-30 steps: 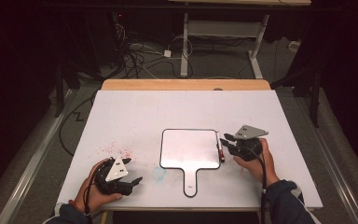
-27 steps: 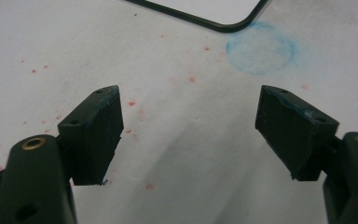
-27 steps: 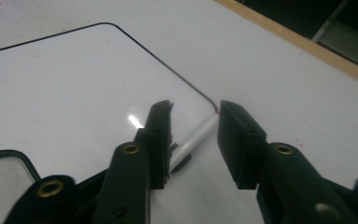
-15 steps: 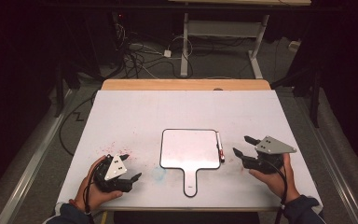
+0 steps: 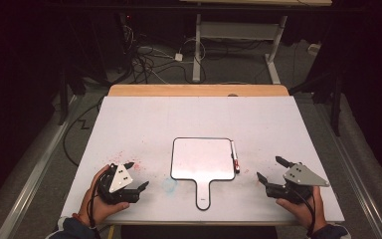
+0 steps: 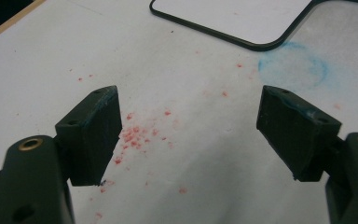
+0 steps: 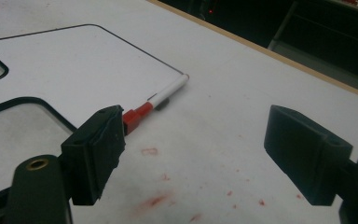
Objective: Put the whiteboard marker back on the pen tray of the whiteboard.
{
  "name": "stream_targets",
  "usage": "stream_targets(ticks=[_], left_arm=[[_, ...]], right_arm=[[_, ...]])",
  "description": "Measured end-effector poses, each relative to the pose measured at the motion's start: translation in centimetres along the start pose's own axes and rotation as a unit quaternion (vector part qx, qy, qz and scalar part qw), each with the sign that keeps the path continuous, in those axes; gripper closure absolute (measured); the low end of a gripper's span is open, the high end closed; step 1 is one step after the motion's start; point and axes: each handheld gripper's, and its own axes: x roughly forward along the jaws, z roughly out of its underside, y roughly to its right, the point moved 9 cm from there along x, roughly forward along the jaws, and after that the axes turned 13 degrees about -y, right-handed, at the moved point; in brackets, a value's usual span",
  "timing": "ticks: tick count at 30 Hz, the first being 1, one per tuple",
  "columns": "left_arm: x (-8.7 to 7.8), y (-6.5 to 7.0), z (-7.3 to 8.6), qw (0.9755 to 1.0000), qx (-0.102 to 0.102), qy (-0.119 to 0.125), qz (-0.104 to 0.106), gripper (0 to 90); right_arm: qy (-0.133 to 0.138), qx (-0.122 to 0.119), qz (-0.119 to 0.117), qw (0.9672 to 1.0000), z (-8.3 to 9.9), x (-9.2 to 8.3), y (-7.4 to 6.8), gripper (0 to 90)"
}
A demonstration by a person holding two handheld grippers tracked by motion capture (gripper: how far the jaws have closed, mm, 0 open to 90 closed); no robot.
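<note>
A small paddle-shaped whiteboard (image 5: 202, 159) with a black rim lies in the middle of the white table, handle toward me. A white marker with a red cap (image 5: 235, 163) lies along the board's right edge, on the table. My right gripper (image 5: 269, 168) rests near the front right, a little way off the marker. Its jaws have just been opening and nothing is between them. In the right gripper view the marker (image 7: 161, 100) lies ahead of the open right gripper (image 7: 196, 135), beside the whiteboard (image 7: 74, 60). My left gripper (image 5: 136, 176) sits open at the front left, with nothing in it (image 6: 189, 126).
Red ink specks (image 6: 135, 135) dot the table under the left gripper, and a blue smudge (image 6: 291, 70) sits by the board's corner. A wooden strip (image 5: 199, 90) runs along the table's far edge. Cables and desk legs (image 5: 197, 45) stand on the floor beyond.
My right gripper drew back from the board's right edge toward the front right and opened its jaws. The marker stays by the board. The left gripper has not moved.
</note>
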Motion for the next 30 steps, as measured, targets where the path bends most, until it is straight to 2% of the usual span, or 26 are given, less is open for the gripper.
stream_targets(ticks=[6,11,17,30], left_arm=[[-0.07,0.15,0.07,1.0,0.003,0.0,0.0,21.2],[0.01,0.06,0.01,1.0,0.001,0.001,0.001,21.2],[0.19,0.13,0.05,1.0,0.004,-0.004,0.002,21.2],[0.55,0.14,-0.16,0.9999,0.003,-0.008,0.009,21.2]], right_arm=[[-0.011,0.0,0.0,0.9999,1.29,-0.43,-0.58,19.4],[-0.005,0.001,0.0,1.0,0.94,-0.38,-0.67,19.4],[-0.011,-0.004,-0.001,0.9999,1.09,-0.08,-0.73,19.4],[-0.015,-0.02,0.012,0.9996,1.19,0.0,-0.75,19.9]])
